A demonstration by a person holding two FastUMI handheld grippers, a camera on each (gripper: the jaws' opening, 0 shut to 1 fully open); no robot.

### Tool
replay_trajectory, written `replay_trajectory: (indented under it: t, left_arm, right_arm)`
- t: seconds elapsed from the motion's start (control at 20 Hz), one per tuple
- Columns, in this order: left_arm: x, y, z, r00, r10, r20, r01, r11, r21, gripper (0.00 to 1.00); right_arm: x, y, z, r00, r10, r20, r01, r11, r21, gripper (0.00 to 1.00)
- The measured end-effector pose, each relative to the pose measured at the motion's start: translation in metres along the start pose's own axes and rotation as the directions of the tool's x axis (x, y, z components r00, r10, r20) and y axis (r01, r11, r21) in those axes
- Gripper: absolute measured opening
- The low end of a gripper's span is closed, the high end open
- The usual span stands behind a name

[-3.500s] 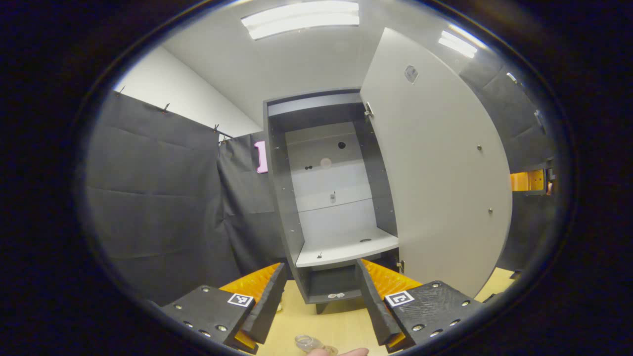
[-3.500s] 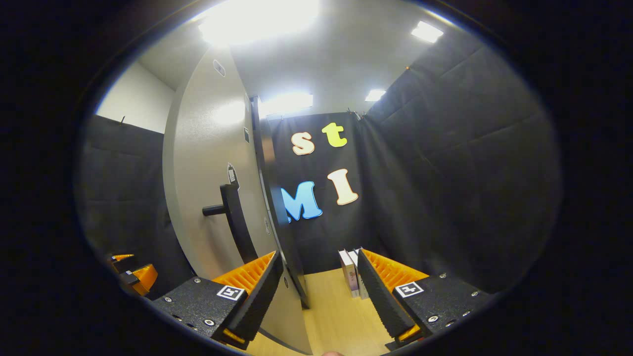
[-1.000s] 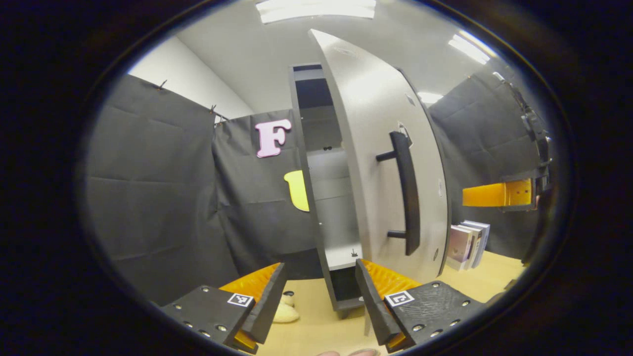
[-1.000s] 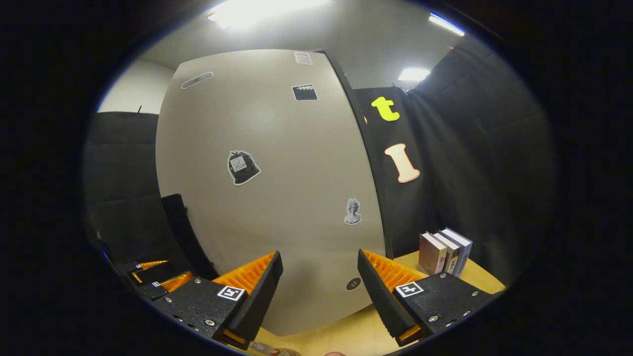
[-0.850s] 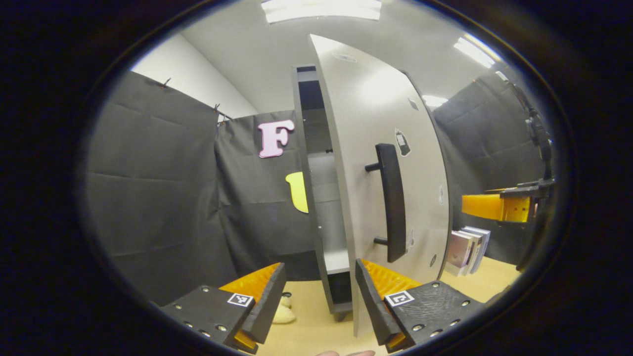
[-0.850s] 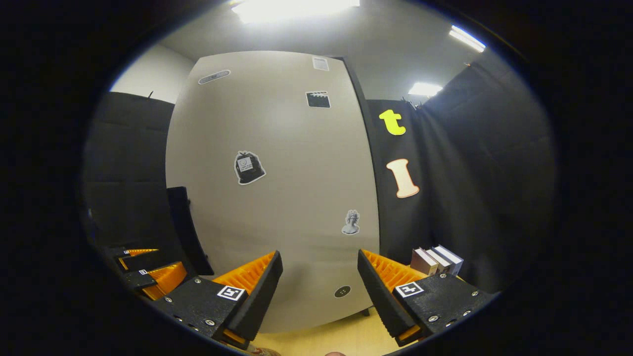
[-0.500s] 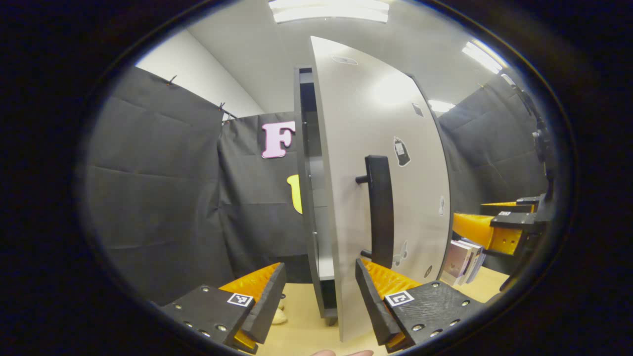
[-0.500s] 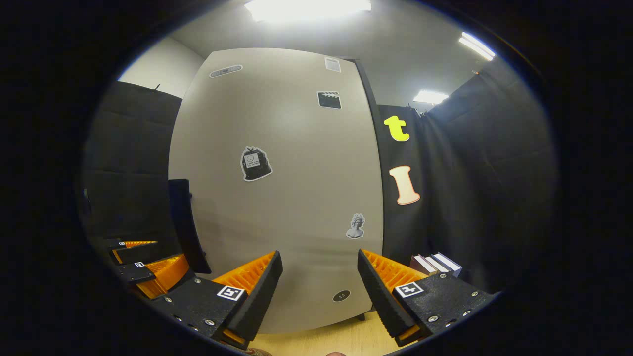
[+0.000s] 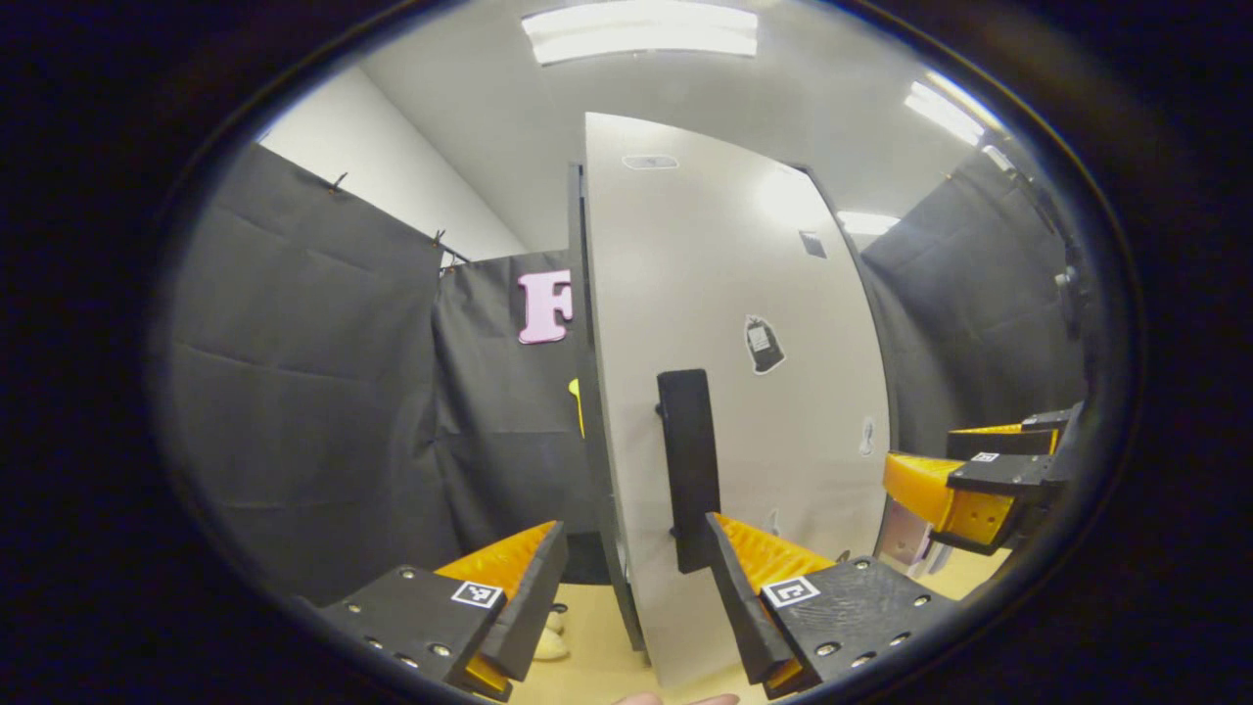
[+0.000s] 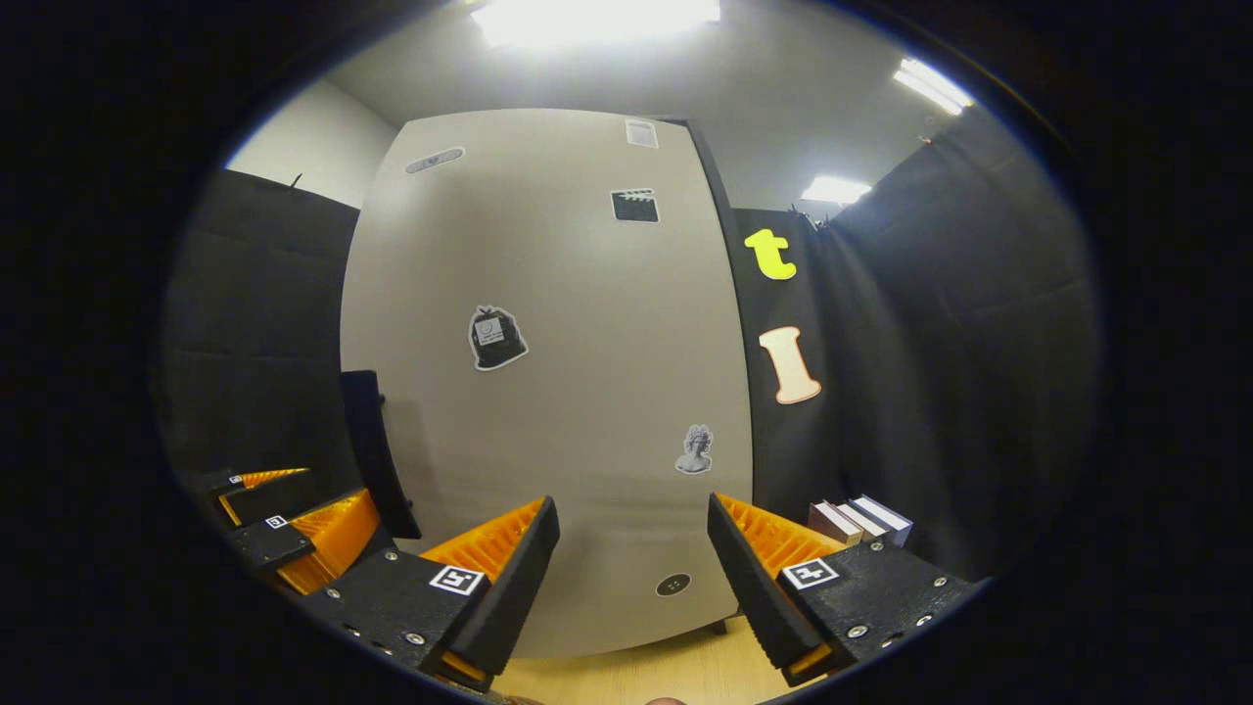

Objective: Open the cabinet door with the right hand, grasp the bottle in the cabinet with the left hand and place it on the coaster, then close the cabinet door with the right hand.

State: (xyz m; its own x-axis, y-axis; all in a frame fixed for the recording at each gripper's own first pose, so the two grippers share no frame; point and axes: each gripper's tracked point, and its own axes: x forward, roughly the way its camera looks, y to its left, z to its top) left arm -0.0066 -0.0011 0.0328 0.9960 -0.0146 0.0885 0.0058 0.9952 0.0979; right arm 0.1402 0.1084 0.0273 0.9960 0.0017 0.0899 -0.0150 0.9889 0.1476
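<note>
The grey cabinet door (image 9: 744, 411) stands almost flush with the dark cabinet frame (image 9: 580, 392), leaving at most a thin slit at its left edge. Its black handle (image 9: 687, 468) rises just above my left gripper (image 9: 631, 602), which is open and holds nothing. My right gripper (image 10: 631, 587) is also open, its fingers close in front of the sticker-covered door (image 10: 548, 392), low on the panel. The right gripper (image 9: 969, 480) appears at the right of the left gripper view. The left gripper (image 10: 294, 529) sits below the handle (image 10: 367, 450) in the right gripper view.
The cabinet stands on a light wooden table (image 9: 587, 666). Three books (image 10: 861, 519) stand upright to the right of the cabinet. A small pale yellow object (image 9: 546, 641) lies on the table left of the cabinet base. Black cloth walls surround the booth.
The door has swung from wide open to nearly shut, hiding the cabinet's shelves. My right gripper has followed the door's front face; the left gripper stays low near the handle.
</note>
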Motion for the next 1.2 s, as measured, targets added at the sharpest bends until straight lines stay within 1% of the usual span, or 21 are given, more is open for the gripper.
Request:
replay_trajectory:
  t: [0.05,0.1,0.15,0.2,0.25,0.35,0.45,0.55,0.6,0.65,0.7,0.75,0.8,0.85,0.9,0.95,1.0,1.05,1.1,1.15,1.2]
  left_arm:
    - [0.001,-0.003,0.003,1.0,-0.002,0.004,0.002,1.0,0.0,0.8]
    - [0.001,-0.004,0.005,1.0,-0.004,0.007,0.004,1.0,0.001,0.8]
    - [0.002,-0.007,0.006,1.0,-0.009,0.003,0.009,1.0,-0.001,0.8]
    - [0.004,-0.012,0.005,1.0,-0.02,0.0,0.02,1.0,-0.011,0.8]
    - [0.005,-0.017,0.004,0.999,-0.033,-0.007,0.033,0.999,-0.029,0.75]
    - [0.006,-0.025,0.005,0.999,-0.045,-0.019,0.044,0.998,-0.054,0.75]
    - [0.005,-0.025,0.008,0.999,-0.033,-0.012,0.032,0.999,-0.041,0.84]
    - [0.003,-0.026,0.009,1.0,-0.02,-0.014,0.019,0.999,-0.029,0.84]
    - [0.002,-0.031,0.008,0.999,-0.029,-0.018,0.028,0.999,-0.033,0.8]
    - [0.001,-0.035,0.008,0.999,-0.039,-0.02,0.038,0.999,-0.039,0.8]
    - [0.001,-0.037,0.008,0.999,-0.045,-0.017,0.045,0.998,-0.045,0.8]
    - [-0.002,-0.037,0.011,0.999,-0.045,-0.013,0.044,0.998,-0.046,0.84]
    - [-0.006,-0.037,0.012,0.999,-0.047,-0.009,0.047,0.998,-0.049,0.8]
    - [-0.008,-0.039,0.013,0.998,-0.055,-0.006,0.055,0.997,-0.051,0.84]
    - [-0.008,-0.038,0.013,0.999,-0.05,-0.006,0.05,0.997,-0.051,0.8]
    - [-0.008,-0.039,0.013,0.999,-0.051,-0.007,0.051,0.997,-0.053,0.8]
    - [-0.008,-0.039,0.011,0.999,-0.05,-0.011,0.049,0.997,-0.055,0.8]
    - [-0.006,-0.039,0.009,0.999,-0.047,-0.017,0.046,0.997,-0.056,0.8]
    - [-0.005,-0.039,0.008,0.999,-0.045,-0.023,0.043,0.997,-0.058,0.84]
    - [-0.005,-0.039,0.006,0.999,-0.044,-0.026,0.042,0.997,-0.062,0.84]
    - [-0.005,-0.039,0.006,0.999,-0.041,-0.031,0.039,0.997,-0.061,0.81]
  right_arm:
    - [-0.001,-0.001,0.001,1.0,-0.008,0.004,0.008,1.0,0.002,0.94]
    - [-0.002,-0.002,0.003,1.0,-0.013,0.005,0.013,1.0,0.002,0.89]
    - [-0.001,-0.003,0.003,1.0,-0.017,0.005,0.017,1.0,-0.002,0.94]
    - [-0.002,-0.004,0.003,1.0,-0.02,0.006,0.02,1.0,-0.007,0.94]
    - [-0.003,-0.002,0.003,1.0,-0.015,0.005,0.015,1.0,-0.011,0.95]
    - [-0.004,0.001,0.002,1.0,-0.003,-0.001,0.003,1.0,-0.012,0.95]
    - [-0.005,0.004,0.005,1.0,0.008,0.006,-0.008,1.0,-0.012,0.95]
    - [-0.006,0.009,0.007,1.0,0.021,0.013,-0.021,1.0,-0.016,0.95]
    - [-0.006,0.011,0.006,1.0,0.027,0.013,-0.027,0.999,-0.021,0.95]
    - [-0.006,0.013,0.006,0.999,0.034,0.013,-0.034,0.999,-0.025,0.95]
    - [-0.007,0.014,0.005,0.999,0.039,0.011,-0.039,0.999,-0.03,0.95]
    - [-0.006,0.014,0.004,0.999,0.04,0.008,-0.04,0.999,-0.035,0.95]
    - [-0.006,0.015,0.004,0.999,0.045,0.006,-0.045,0.998,-0.035,0.95]
    - [-0.006,0.016,0.003,0.999,0.049,0.004,-0.049,0.998,-0.033,0.95]
    - [-0.008,0.016,0.002,0.999,0.048,0.004,-0.048,0.998,-0.031,0.95]
    - [-0.007,0.016,0.003,0.999,0.047,0.004,-0.047,0.998,-0.03,0.99]
    - [-0.007,0.016,0.002,0.999,0.048,0.002,-0.048,0.998,-0.029,0.95]
    - [-0.007,0.017,0.001,0.999,0.049,0.0,-0.049,0.998,-0.03,0.95]
    - [-0.007,0.017,0.0,0.999,0.051,-0.003,-0.051,0.998,-0.032,0.95]
    - [-0.006,0.018,-0.001,0.998,0.056,-0.004,-0.056,0.998,-0.032,0.95]
    - [-0.007,0.018,-0.001,0.998,0.055,-0.005,-0.055,0.998,-0.035,0.95]
